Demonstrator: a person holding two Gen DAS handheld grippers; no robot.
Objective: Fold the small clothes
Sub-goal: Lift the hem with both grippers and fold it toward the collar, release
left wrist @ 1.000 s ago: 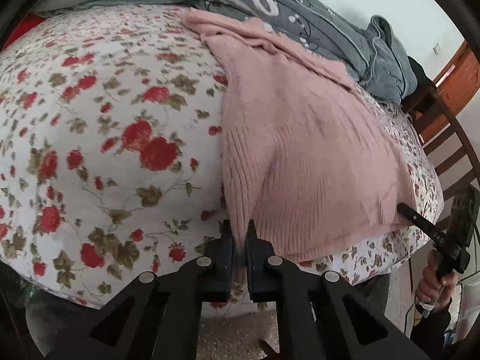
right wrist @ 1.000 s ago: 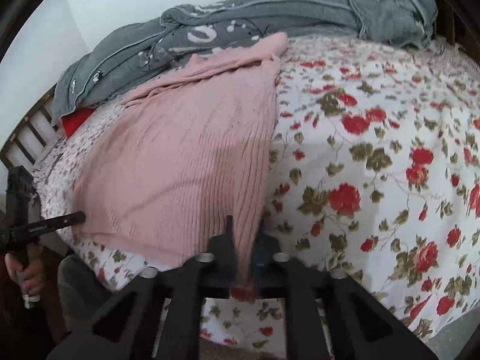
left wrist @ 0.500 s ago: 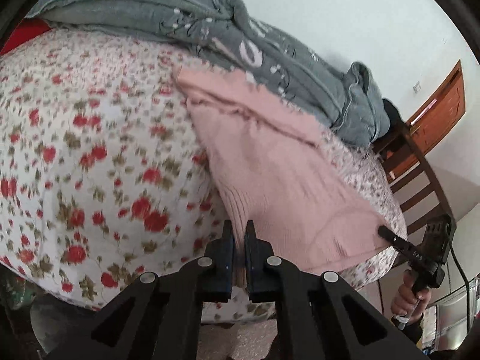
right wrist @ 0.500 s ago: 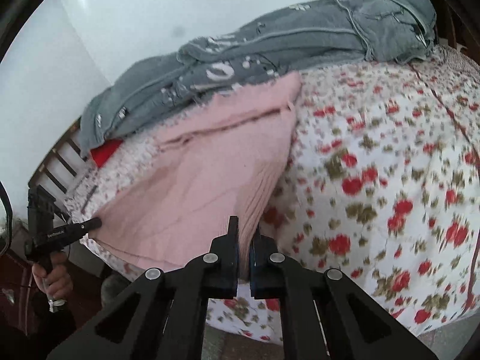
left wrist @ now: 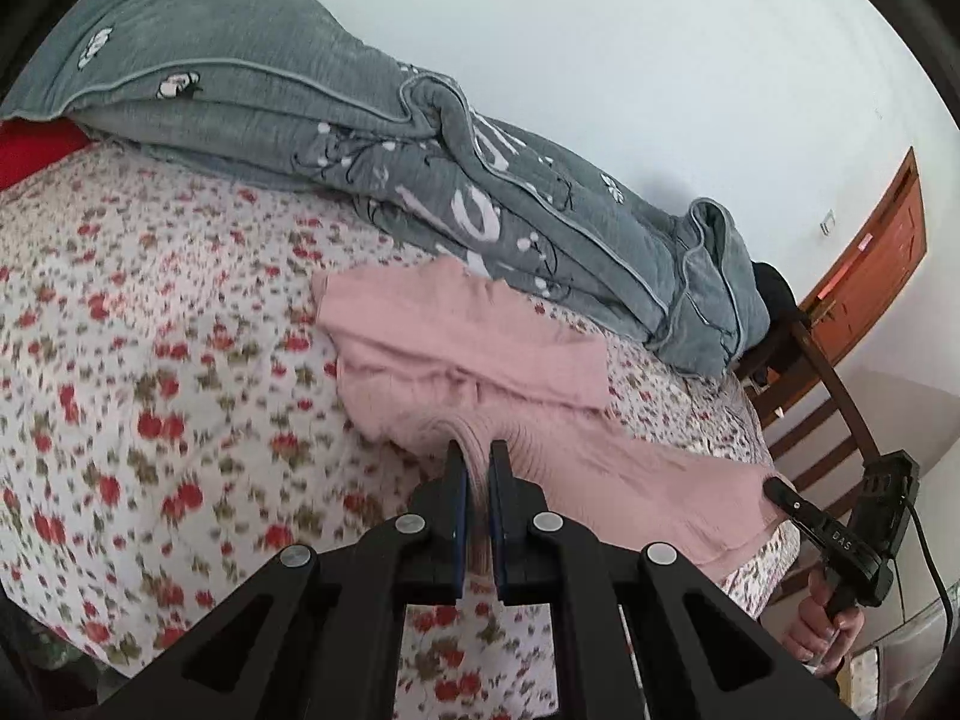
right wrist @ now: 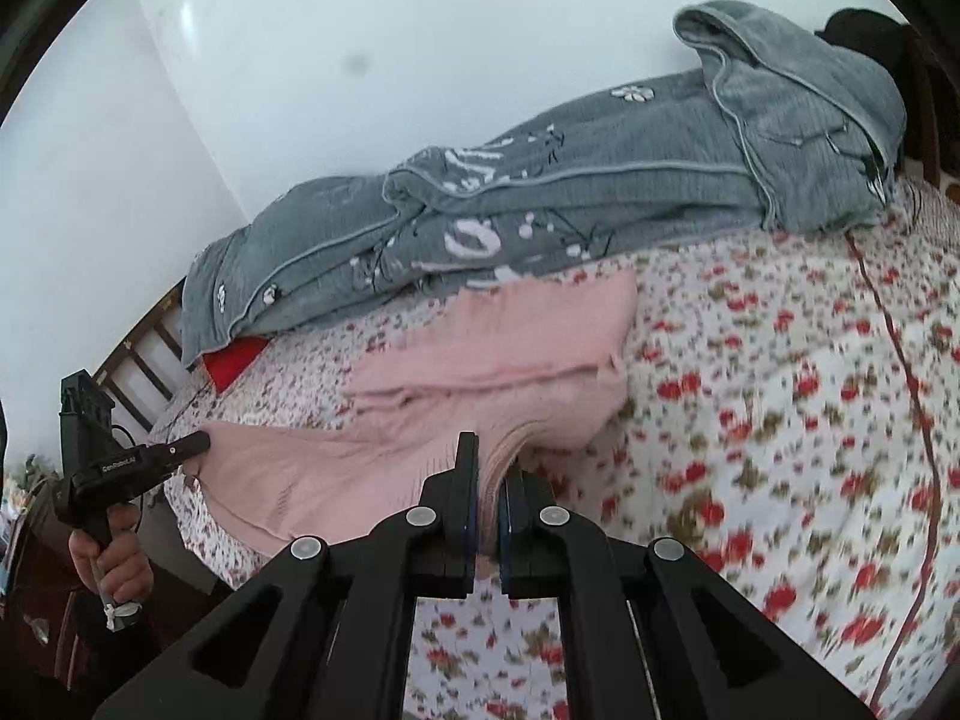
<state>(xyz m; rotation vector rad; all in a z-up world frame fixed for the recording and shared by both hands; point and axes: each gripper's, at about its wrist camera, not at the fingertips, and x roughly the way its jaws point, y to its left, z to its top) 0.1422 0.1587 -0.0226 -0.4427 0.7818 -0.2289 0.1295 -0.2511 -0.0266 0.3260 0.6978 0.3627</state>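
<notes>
Fingers of left gripper [left wrist: 477, 459] and right gripper [right wrist: 491, 456] both pinch pink sweater [left wrist: 480, 372], lifted off flowery bedsheet [left wrist: 150, 360], saggy, ribbed.

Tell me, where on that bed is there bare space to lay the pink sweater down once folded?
The flowered bedspread lies bare to the right of the pink sweater, toward the near edge. The far side is crowded by the grey quilt, which touches the sweater's top edge. Both the left gripper and right gripper are clamped on the sweater's near hem.
</notes>
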